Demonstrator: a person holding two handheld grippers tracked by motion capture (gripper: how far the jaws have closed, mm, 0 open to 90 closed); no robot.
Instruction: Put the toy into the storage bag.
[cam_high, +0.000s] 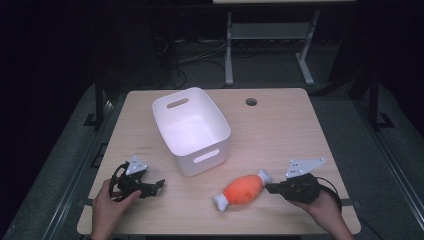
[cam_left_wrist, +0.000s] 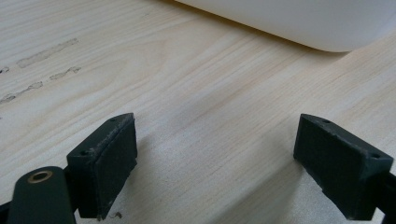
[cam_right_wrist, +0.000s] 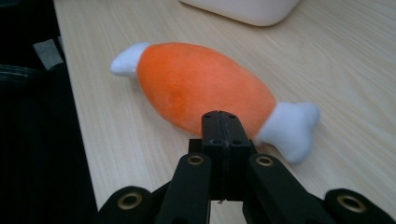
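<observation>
Plush drumstick toy (cam_high: 242, 190) lies on the desk (cam_high: 280, 130), front right of centre, just in front of the white bin (cam_high: 191, 131) and apart from it. Orange body, white bone knob at each end.

Long axis: diagonal in the high view, 1 knob toward the near desk edge and left, the other up and right, pointing at the right tongs.

Right tongs (cam_high: 270, 188): jaws pressed fully together, nothing between them. In the right gripper view the closed tips (cam_right_wrist: 220, 122) stand just short of the orange body, beside the nearer white knob (cam_right_wrist: 292, 129); contact cannot be told, but no grip.

Left tongs (cam_high: 159, 184): jaws wide apart, holding nothing, low over bare desk (cam_left_wrist: 196, 93) with the bin's lower wall (cam_left_wrist: 299, 23) ahead. Toy well off to its right.

Judgement: right hand (cam_high: 322, 205) is clearly the nearer one. Its tongs point roughly along the toy's length, so they would need to open before closing across the knob or the narrow end of the body.
</observation>
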